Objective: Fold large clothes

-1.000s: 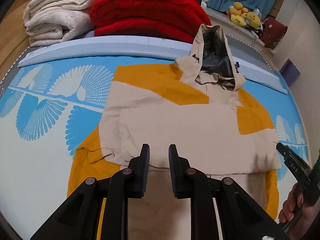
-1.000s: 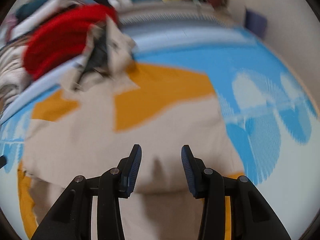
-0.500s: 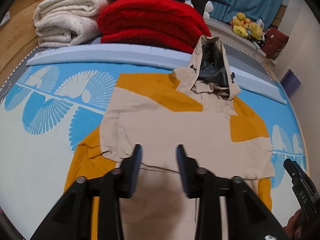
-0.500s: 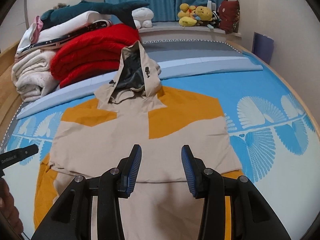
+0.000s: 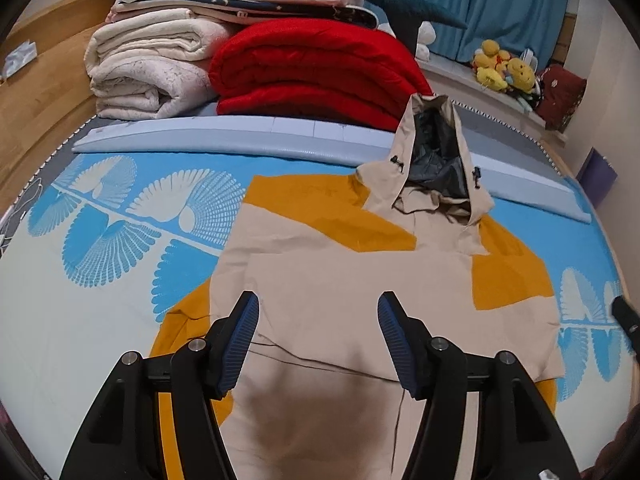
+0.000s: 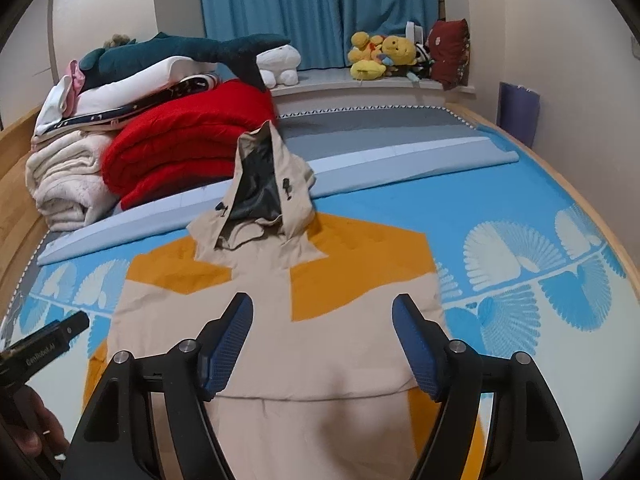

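A beige and orange hooded jacket [image 5: 340, 280] lies flat on the blue patterned mat [image 5: 120, 220], sleeves folded across its front, hood [image 5: 432, 160] pointing away. It also shows in the right wrist view [image 6: 320, 340]. My left gripper [image 5: 318, 336] is open and empty, held above the jacket's lower middle. My right gripper [image 6: 322, 340] is open and empty above the same area. The left gripper's tip [image 6: 48, 340] shows at the left of the right wrist view; the right gripper's tip [image 5: 624, 316] shows at the right edge of the left wrist view.
A red folded blanket [image 5: 312, 68] and cream blankets [image 5: 148, 64] are stacked behind a rolled light-blue mat edge [image 5: 240, 136]. A shark plush [image 6: 180, 52] lies on the pile. Yellow plush toys [image 6: 380, 56] sit by the blue curtain. A wooden frame [image 5: 36, 92] borders the left.
Both grippers opened wider and pulled up and back from the jacket. The left went from nearly shut to wide open. The jacket lies unchanged.
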